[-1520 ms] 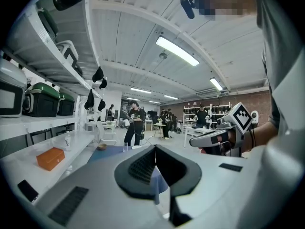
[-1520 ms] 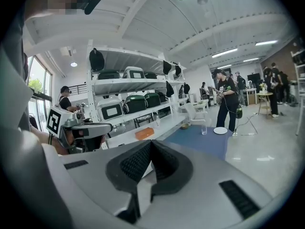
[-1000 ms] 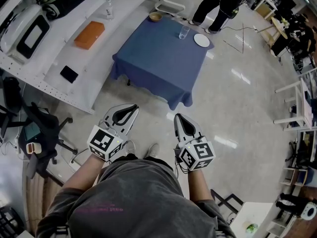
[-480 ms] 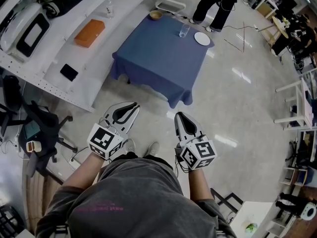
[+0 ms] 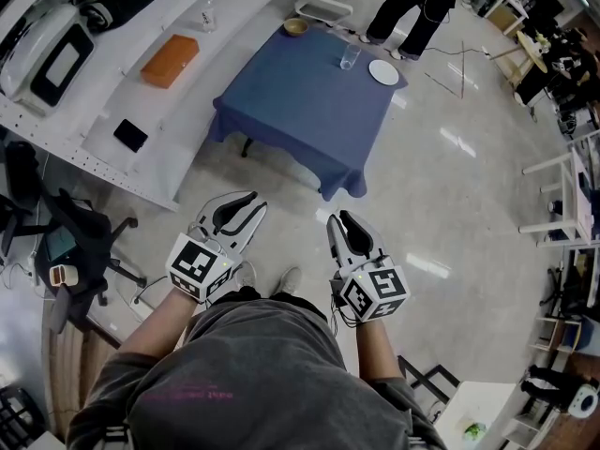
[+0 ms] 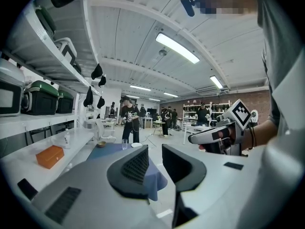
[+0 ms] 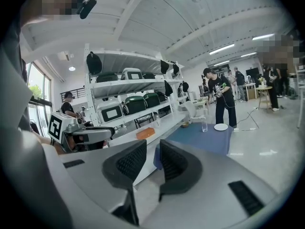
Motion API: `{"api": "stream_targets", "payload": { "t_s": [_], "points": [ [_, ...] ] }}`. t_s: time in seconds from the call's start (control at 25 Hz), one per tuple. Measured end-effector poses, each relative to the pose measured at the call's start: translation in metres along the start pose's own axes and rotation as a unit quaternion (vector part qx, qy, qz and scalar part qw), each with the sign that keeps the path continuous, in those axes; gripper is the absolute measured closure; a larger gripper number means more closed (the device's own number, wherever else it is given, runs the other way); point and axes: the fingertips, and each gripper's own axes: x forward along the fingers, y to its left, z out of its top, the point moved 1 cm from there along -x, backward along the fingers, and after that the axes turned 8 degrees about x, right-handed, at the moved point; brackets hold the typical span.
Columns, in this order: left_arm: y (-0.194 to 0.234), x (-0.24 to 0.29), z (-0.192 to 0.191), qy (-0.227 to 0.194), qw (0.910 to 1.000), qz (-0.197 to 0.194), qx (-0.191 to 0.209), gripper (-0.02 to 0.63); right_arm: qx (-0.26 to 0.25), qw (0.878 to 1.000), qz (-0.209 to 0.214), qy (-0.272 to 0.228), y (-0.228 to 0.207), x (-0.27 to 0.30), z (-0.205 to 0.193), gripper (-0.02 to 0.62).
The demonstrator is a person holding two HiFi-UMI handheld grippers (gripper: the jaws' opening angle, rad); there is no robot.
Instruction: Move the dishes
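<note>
A glossy workshop floor separates the person from the blue-clothed table (image 5: pixel 309 111), where the plate (image 5: pixel 382 74), glass (image 5: pixel 349 59) and bowl (image 5: pixel 295 29) stand along the far edge. The left gripper (image 5: pixel 253 202) and right gripper (image 5: pixel 337 218) hang where they were a second ago. Their jaws have just been opening to a narrow gap with nothing between them, the left wider. A bystander (image 5: pixel 419 3) stands beyond the table

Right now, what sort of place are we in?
Likely a lab or workshop: long white bench, equipment cases on shelving, a blue-clothed table set with plate, glass and bowl, a person standing beyond.
</note>
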Motion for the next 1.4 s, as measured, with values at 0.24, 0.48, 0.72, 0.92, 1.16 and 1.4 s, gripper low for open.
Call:
{"api": "stream_targets", "payload": {
  "t_s": [0.24,0.48,0.72,0.92,1.16,1.4],
  "points": [
    [0.0,0.002,-0.001,0.002,1.0,0.004,-0.001,0.489,-0.004,1.0,-0.002,0.0,-0.002,-0.001,0.0,0.5],
    [0.001,0.006,-0.002,0.006,0.9999,0.01,-0.001,0.456,-0.002,1.0,-0.009,-0.007,-0.01,-0.003,0.002,0.466],
    [0.0,0.013,-0.001,0.007,0.9998,0.017,-0.002,0.439,-0.006,1.0,-0.015,-0.01,-0.02,-0.007,0.006,0.451],
    [-0.005,0.02,-0.002,0.011,0.9997,0.022,-0.002,0.433,-0.007,1.0,-0.012,-0.01,-0.03,-0.011,0.009,0.442],
    [-0.021,0.033,-0.002,0.015,0.9993,0.034,-0.007,0.433,-0.006,1.0,-0.004,-0.005,-0.048,-0.02,0.009,0.442],
    [-0.045,0.051,0.0,0.016,0.9989,0.044,-0.005,0.433,-0.002,1.0,0.003,-0.007,-0.076,-0.039,0.011,0.442]
  ]
}}
